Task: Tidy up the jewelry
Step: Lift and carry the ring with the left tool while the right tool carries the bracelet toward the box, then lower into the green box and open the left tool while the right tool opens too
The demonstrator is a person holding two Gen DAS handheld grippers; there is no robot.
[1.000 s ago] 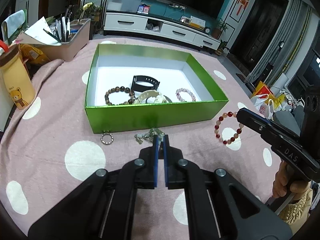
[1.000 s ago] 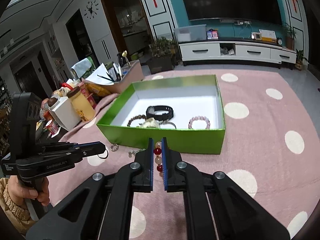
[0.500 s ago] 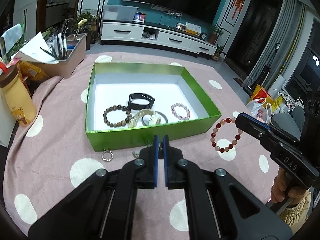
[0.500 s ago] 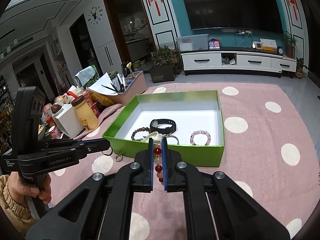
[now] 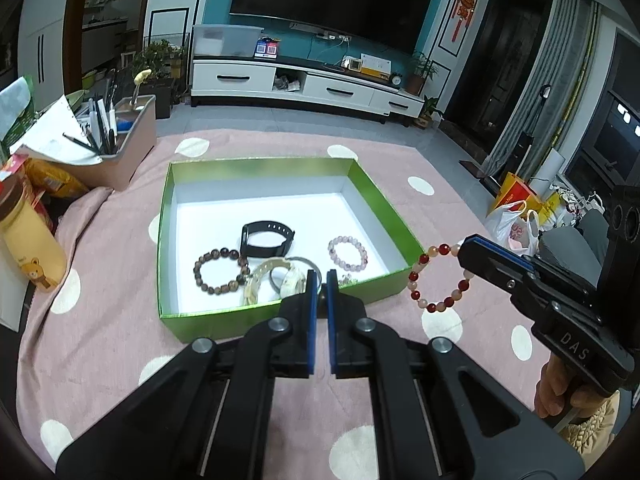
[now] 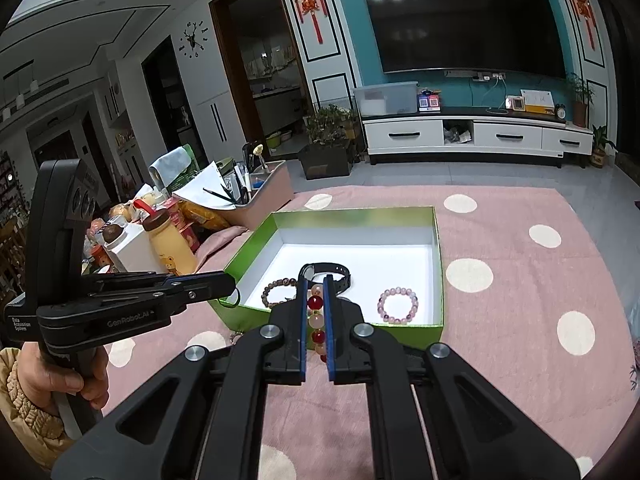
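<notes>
The red-and-peach bead bracelet point(image 5: 439, 276), at the right of the left wrist frame just outside the green box point(image 5: 400, 220), is clamped by the right gripper point(image 6: 314, 320) and hangs as an upright ring, while the left gripper point(image 5: 320, 300) is seen nearly closed on something dark that cannot be identified.

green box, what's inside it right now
Inside the green box: black watch band, brown bead bracelet, pink bead bracelet, pale bangles. The left gripper hides the near edge.
</notes>
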